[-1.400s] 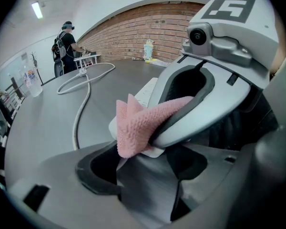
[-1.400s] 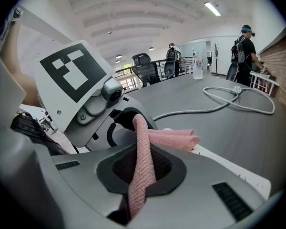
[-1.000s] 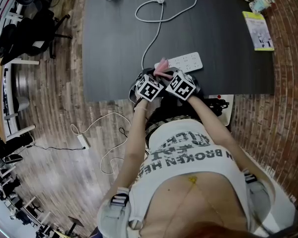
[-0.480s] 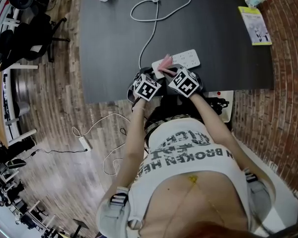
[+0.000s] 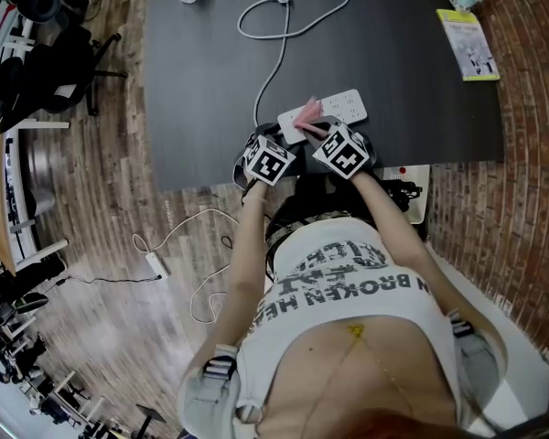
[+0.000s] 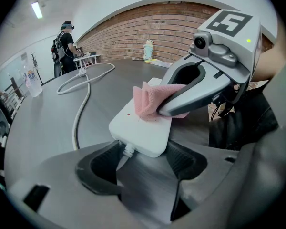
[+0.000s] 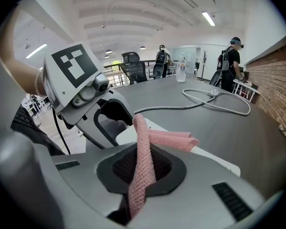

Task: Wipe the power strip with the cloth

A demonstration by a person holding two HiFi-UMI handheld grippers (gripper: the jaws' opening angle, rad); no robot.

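Pink cloth (image 5: 306,112), pinched by right tool (image 7: 143,168), moved up power strip (image 5: 343,106) left tool (image 6: 143,159) clamps

The cloth (image 7: 169,138) is pink fabric with a coarse, waffle-like weave. The power strip (image 6: 142,128) is smooth white plastic with a faint sheen, and its cable (image 5: 282,27) looks the same. The counter (image 5: 201,90) is dark and matt, with fine streaks that may be wood grain. The left gripper (image 6: 143,163) and right gripper (image 7: 143,173) have matt grey plastic shells. The fingers (image 6: 99,170) are lined black, seemingly in rubber. The floor (image 5: 101,190) is worn wood planks, and the wall (image 6: 148,30) is rough brick.
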